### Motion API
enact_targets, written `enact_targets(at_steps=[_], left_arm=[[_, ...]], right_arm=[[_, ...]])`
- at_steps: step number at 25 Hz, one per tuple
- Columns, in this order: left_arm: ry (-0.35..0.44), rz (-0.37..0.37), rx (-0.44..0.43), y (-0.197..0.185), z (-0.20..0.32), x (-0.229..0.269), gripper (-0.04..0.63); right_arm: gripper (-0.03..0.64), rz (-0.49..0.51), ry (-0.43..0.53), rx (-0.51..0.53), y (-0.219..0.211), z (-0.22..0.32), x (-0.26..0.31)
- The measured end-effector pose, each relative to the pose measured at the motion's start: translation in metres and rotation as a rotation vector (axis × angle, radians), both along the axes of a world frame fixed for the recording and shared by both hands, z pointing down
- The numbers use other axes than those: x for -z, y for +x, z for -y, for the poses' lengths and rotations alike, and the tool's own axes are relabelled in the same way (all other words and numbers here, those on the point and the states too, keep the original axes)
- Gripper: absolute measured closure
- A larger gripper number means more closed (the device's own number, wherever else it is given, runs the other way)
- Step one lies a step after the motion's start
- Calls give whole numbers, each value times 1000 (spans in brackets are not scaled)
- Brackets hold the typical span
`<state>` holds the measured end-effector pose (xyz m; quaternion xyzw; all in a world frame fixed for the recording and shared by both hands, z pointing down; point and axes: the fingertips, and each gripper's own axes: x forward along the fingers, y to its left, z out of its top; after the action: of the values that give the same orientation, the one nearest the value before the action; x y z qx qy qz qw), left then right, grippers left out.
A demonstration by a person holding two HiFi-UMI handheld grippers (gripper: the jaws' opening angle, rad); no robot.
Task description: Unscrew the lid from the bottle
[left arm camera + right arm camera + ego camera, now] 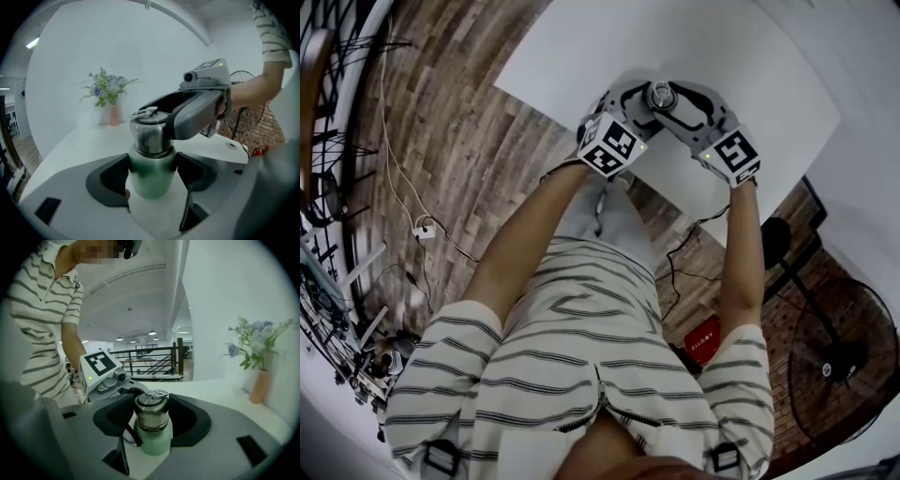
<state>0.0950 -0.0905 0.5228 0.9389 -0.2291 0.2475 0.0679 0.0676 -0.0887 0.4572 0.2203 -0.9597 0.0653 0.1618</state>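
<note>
Bottle (150,180) is upright over the white surface (65,145), long axis vertical, lid (151,413) on top. My left hand-held gripper (151,171) clamps the green body between both pads. My right hand-held gripper (152,417) grips the steel lid just above.

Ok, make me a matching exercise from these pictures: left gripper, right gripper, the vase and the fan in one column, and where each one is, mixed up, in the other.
Column one:
1 left gripper
2 right gripper
3 vase
4 fan

Column two:
A standing on the floor, off the table
B closed on the steel lid
C clamped on the green body of the bottle
D standing on the table, holding flowers

Pairs: 1-C, 2-B, 3-D, 4-A
</note>
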Motion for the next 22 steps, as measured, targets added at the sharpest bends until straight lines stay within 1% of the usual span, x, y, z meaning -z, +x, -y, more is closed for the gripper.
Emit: enact_targets(at_steps=[3, 5, 7, 10, 14, 15, 17, 19, 22], left_arm=[[3, 1, -2, 0, 1, 1, 273], [1, 0, -5, 2, 0, 2, 273], [-1, 2, -6, 2, -1, 3, 273], [2, -1, -4, 0, 1, 1, 273], [1, 0, -7, -2, 4, -1, 273], [0, 1, -7, -2, 3, -1, 273], [2, 3, -7, -1, 1, 0, 273], [4, 3, -8, 0, 0, 0, 273], [4, 2, -7, 0, 0, 0, 273]], right_arm=[[377, -8, -22, 151, -1, -1, 0], [377, -38, -38, 218, 1, -3, -1], [377, -70, -46, 254, 1, -4, -1], [377, -93, -36, 267, -1, -3, -2], [371, -82, -39, 233, -3, 1, -3], [356, -73, -42, 217, -3, 1, -2], [295, -63, -24, 180, -4, -2, 3], [267, -67, 24, 107, -3, -1, 8], [278, -31, 92, -55, -3, 5, 19]])
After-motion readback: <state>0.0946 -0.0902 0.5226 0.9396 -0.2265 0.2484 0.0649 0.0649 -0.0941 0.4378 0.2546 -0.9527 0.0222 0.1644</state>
